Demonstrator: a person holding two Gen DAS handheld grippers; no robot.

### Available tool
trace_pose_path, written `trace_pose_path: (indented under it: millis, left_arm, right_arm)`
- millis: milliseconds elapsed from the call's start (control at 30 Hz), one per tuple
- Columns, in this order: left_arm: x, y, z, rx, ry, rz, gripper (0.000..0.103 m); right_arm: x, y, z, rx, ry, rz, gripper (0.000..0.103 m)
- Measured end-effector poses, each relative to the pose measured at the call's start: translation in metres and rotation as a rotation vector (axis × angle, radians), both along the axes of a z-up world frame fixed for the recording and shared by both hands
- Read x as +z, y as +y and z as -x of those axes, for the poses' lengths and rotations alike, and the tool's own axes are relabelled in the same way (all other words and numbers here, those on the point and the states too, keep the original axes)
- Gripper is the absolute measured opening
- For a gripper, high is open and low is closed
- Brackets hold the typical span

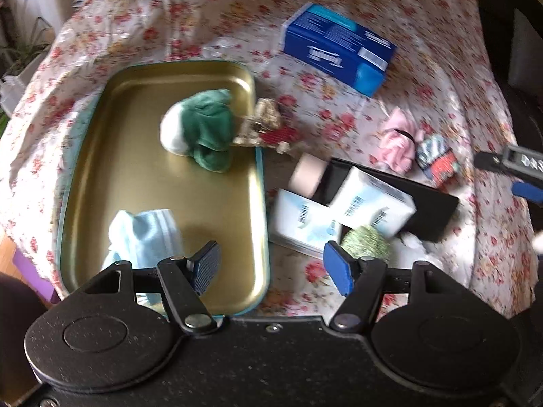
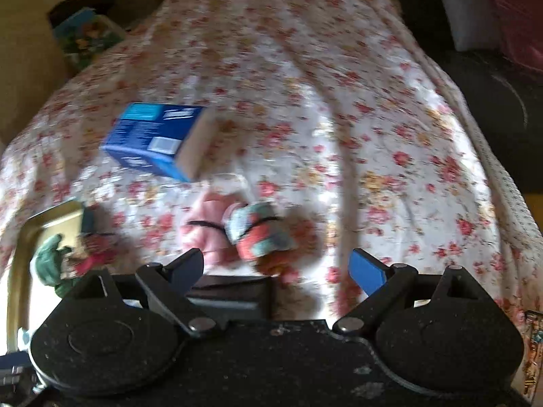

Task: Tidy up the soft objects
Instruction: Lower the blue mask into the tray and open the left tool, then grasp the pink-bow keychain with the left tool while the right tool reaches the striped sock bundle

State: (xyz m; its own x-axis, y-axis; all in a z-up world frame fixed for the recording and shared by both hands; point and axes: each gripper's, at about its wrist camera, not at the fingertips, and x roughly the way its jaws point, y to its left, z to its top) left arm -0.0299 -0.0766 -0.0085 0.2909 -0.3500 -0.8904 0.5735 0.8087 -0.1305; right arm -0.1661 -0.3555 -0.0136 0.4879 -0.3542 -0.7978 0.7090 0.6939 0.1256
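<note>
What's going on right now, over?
Left gripper and right gripper open, empty. Green sock and blue mask in gold tray. Pink bundle ahead, unobstructed.

Both wrist views down over bedspread (image 1: 441, 68)

The right gripper (image 2: 276, 271) hangs with its blue-padded jaws spread wide and nothing between them, above a white cloth with red and yellow flowers (image 2: 356, 118) covering the tabletop. Just ahead of the jaws lies a rolled bundle of red, blue and white patterned fabric (image 2: 261, 234), touching a crumpled pink soft cloth (image 2: 207, 234); a thin black band crosses both. Farther off sits a blue cardboard box (image 2: 152, 139), tilted. At the left edge a gold metal tray (image 2: 23, 237) holds a green and white soft cloth (image 2: 47, 254), with a blurred red item (image 2: 96, 254) just beside it
</note>
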Motion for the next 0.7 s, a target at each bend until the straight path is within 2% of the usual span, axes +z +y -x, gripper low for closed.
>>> trace_pose_path:
  millis: [167, 333, 500, 600, 700]
  left_arm:
    - [-0.002, -0.015, 0.006, -0.054, 0.011, 0.013, 0.063]
    - [0.001, -0.024, 0.003, -0.062, 0.015, 0.047, 0.063]
    - [0.004, -0.028, -0.008, -0.048, -0.027, 0.063, 0.063]
    - [0.005, -0.028, -0.020, -0.024, -0.068, 0.068, 0.063]
    - [0.005, -0.028, -0.035, 0.020, -0.066, 0.089, 0.063]
  right_arm:
    - [-0.003, -0.016, -0.013, -0.019, 0.017, -0.020, 0.093]
    - [0.001, -0.020, -0.034, 0.012, 0.008, -0.024, 0.093]
    - [0.005, -0.019, -0.052, 0.045, 0.004, -0.029, 0.093]
    - [-0.002, -0.022, -0.054, 0.060, -0.004, -0.060, 0.093]
    - [-0.010, -0.025, -0.053, 0.065, -0.001, -0.107, 0.093]
